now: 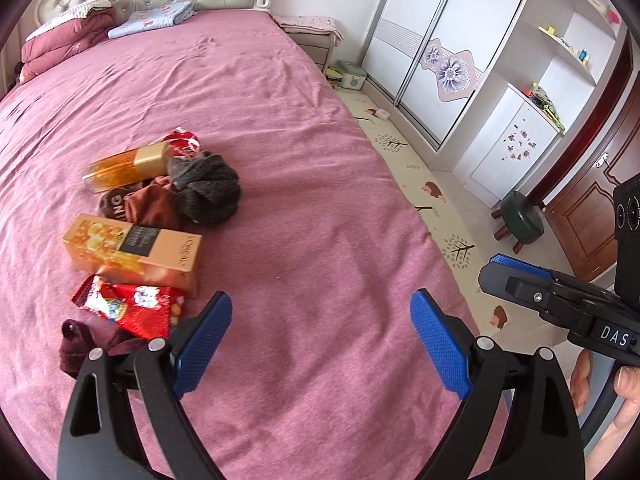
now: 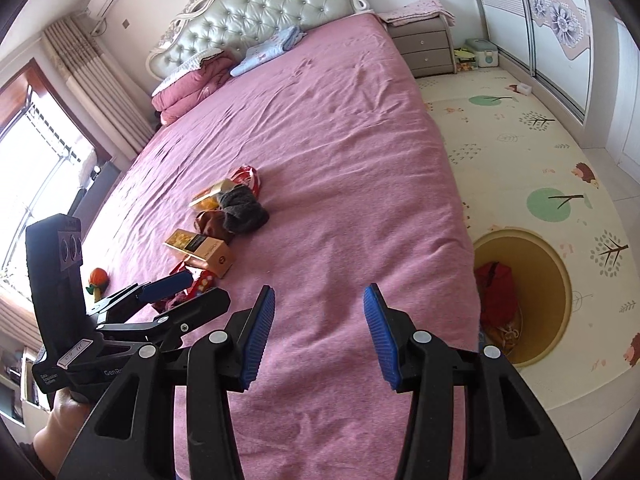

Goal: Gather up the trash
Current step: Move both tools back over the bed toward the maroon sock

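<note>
Both my blue-padded black grippers, left and right, released, empty, above pink bedspread. Crumpled red foil snack wrapper at left gripper's ten o'clock.

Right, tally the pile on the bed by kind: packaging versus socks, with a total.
Boxes: 2, the clear orange box and the gold carton
Red wrappers: 2, the far wrapper and the near snack bag
Socks: 3, the grey sock, the brown sock and the maroon sock
Total: 7
</note>
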Demonstrator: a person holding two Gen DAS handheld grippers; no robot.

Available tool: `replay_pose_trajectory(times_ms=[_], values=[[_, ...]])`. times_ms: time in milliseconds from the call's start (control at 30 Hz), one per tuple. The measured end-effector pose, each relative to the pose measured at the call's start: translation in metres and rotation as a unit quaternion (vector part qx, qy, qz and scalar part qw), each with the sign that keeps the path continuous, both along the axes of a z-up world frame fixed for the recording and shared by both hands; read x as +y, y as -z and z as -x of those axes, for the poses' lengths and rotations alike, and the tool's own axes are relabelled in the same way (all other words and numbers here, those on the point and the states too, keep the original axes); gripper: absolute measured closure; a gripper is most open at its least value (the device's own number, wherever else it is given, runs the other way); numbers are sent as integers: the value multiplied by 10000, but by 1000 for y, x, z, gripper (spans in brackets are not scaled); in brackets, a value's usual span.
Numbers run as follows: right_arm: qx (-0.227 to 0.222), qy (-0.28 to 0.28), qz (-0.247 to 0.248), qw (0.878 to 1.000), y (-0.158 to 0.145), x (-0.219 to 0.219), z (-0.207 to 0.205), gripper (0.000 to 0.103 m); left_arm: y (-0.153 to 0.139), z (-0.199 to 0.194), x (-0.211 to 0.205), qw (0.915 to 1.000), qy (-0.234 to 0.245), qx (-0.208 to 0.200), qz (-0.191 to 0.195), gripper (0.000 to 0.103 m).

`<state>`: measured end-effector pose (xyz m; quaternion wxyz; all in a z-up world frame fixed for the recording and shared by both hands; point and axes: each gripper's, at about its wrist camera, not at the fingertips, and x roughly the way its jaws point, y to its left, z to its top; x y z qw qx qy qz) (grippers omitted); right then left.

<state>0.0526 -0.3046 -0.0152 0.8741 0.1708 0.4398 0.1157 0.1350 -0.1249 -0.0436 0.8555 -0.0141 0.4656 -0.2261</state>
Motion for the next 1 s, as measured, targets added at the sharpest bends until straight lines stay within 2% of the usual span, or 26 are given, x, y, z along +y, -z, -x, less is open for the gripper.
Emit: replay_pose_trajectory(times_ms=[267, 500, 667, 1000], values=[[68, -446, 196, 9988, -1, 59, -5, 56, 7, 6, 57, 9998, -181, -62, -71, 12], [127, -709, 301, 9969, 3, 100, -10, 54, 18, 15, 99, 9985, -14, -168, -512, 12], [204, -846, 275, 9958, 10, 127, -15, 54, 20, 15, 126, 9987, -7, -139, -487, 12], [243, -1058, 391, 9933, 8, 159, -21, 53, 34, 4, 138, 9934, 684, -86, -921, 11]])
